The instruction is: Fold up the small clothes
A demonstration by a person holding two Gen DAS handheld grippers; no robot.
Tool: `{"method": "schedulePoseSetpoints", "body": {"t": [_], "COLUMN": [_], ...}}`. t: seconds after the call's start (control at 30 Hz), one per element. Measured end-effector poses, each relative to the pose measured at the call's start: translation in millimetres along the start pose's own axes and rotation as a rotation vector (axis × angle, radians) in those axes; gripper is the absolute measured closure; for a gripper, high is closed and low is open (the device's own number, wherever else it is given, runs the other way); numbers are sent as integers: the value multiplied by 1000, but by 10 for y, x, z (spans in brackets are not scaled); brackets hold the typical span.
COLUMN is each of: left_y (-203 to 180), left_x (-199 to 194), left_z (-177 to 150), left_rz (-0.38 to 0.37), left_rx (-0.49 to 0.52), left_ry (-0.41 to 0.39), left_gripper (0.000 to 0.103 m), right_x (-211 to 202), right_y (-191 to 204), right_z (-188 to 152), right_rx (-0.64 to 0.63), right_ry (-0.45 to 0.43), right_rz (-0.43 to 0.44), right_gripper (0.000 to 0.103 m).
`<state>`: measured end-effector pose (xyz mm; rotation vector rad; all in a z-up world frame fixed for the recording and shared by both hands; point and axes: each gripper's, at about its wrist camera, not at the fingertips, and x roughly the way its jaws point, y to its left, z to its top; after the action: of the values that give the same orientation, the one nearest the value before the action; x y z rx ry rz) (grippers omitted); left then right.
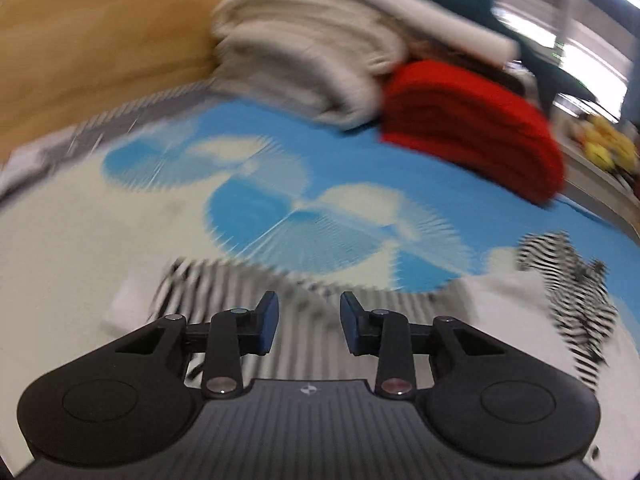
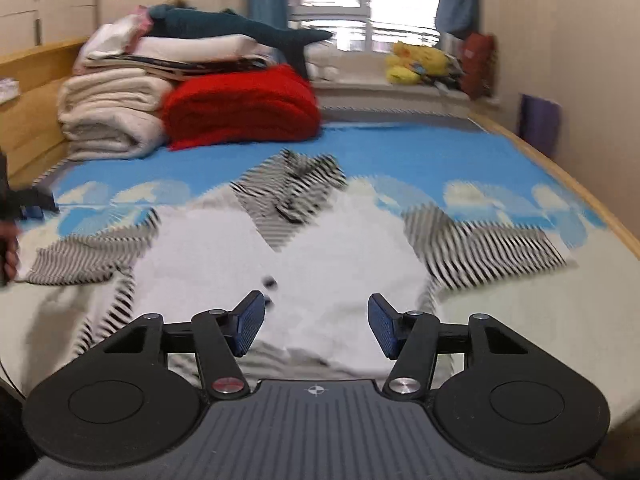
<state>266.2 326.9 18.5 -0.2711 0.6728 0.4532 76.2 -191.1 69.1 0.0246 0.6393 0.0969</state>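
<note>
a white top (image 2: 288,264) with striped sleeves lies spread flat on the bed (image 2: 400,152), near side. both hand-held grippers, left (image 1: 308,320) and right (image 2: 316,322), hover over it, jaws apart, gripping nothing. folded blankets (image 2: 240,108) sit far left.

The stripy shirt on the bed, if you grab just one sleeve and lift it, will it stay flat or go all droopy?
Probably droopy. The shirt is thin cloth, spread flat with its collar already rumpled, so it should sag from whichever corner is lifted. It looks light, so a sleeve would likely come up easily. Pushed along the bed sheet, it would probably bunch into wrinkles rather than slide whole.
</note>
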Motion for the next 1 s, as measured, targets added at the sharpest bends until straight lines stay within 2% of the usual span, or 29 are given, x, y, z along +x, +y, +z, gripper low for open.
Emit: {"method": "schedulePoseSetpoints", "body": {"t": [0.07, 0.17, 0.33, 0.47, 0.53, 0.57, 0.6, 0.67, 0.73, 0.77, 0.83, 0.9, 1.0], "left_y": [307, 693, 1022, 1141, 1141, 1121, 1090, 946, 667, 461, -33, -626, -1537], "left_x": [121, 390, 626, 813, 883, 896, 891, 830, 704, 594, 326, 11, -462], "left_z": [-10, -76, -228, -320, -331, -322, -309, -255, -147, -86, -5, -8, -209], "left_rz": [58, 77, 153, 176, 189, 200, 211, 250, 269, 250, 177, 51, -186], "left_rx": [-83, -225, -297, -368, -386, -381, -372, -343, -273, -229, -136, -41, 102], "left_ry": [72, 139, 208, 247, 241, 236, 234, 196, 118, 66, -39, -129, -202], "left_gripper": [65, 64, 60, 61, 67, 85, 97, 97, 98, 99, 99, 99, 99], "right_x": [126, 404, 1076, 1578, 1779, 1856, 1926, 2014, 2049, 2055, 2103, 2159, 2232], "right_y": [-7, 45, 100, 65, -21, -44, -94, -186, -246, -286, -399, -515, -681], "right_z": [224, 550, 981, 1042, 1002, 997, 998, 1042, 1107, 1116, 1143, 1150, 1136], "right_rx": [-9, -43, -39, -38, -3, 19, 50, 94, 91, 84, 84, 128, 185], "right_ry": [-16, -72, -103, -97, -55, -24, 3, 26, 4, -9, -12, 5, 19], "right_rz": [44, 59, 81, 83, 67, 51, 47, 74, 84, 90, 87, 70, 45], "right_gripper": [44, 37, 34, 33, 33, 33, 33, 34, 35, 39, 63, 70, 71]}}
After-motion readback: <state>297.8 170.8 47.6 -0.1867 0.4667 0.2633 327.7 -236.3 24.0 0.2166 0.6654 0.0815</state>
